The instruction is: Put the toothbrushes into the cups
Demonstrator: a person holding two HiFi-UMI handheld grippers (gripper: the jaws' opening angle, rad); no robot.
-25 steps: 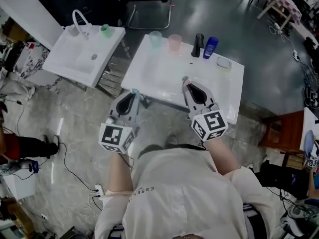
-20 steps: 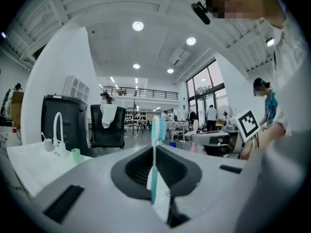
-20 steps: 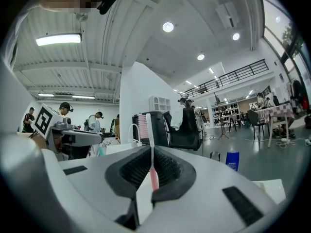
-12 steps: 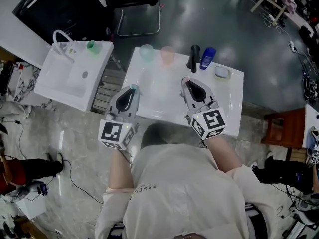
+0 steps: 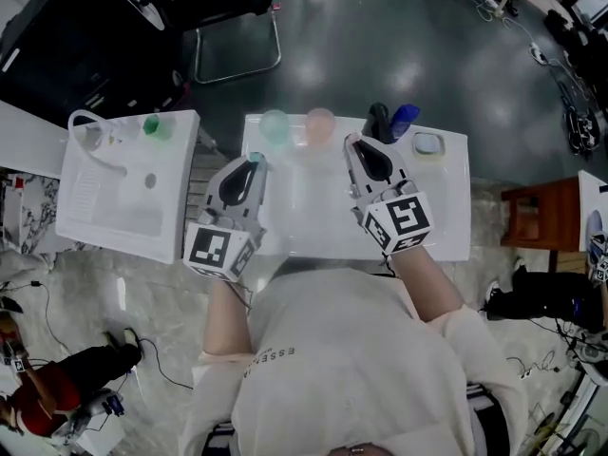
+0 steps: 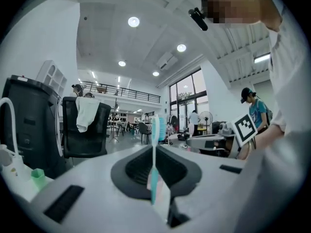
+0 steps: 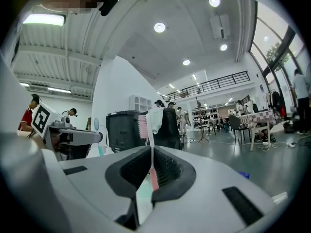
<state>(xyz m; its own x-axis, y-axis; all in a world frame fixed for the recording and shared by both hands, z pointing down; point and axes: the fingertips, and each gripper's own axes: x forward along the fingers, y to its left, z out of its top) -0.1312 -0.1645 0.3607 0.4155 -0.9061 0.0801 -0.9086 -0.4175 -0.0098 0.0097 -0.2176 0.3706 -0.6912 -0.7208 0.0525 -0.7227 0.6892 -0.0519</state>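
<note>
Left gripper (image 5: 249,167): centre-left of the head view, jaws clamped on the teal toothbrush (image 6: 157,130), which stood upright.
Right gripper (image 5: 359,152): centre-right, jaws clamped on the pink toothbrush (image 7: 144,126), also upright.
Cups: the pale green cup (image 5: 275,124) and the pink cup (image 5: 320,122) stood side by side at the upper edge of the white basin (image 5: 446,207), just above the gripper tips.
Toothbrushes: both outside the cups.

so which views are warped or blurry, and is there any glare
Head view: fairly sharp, glare patches on the dark floor. Left gripper view: fisheye warp, black corners, teal toothbrush slightly soft up close. Right gripper view: same warp, ceiling lights blown out, pink toothbrush soft too.
</note>
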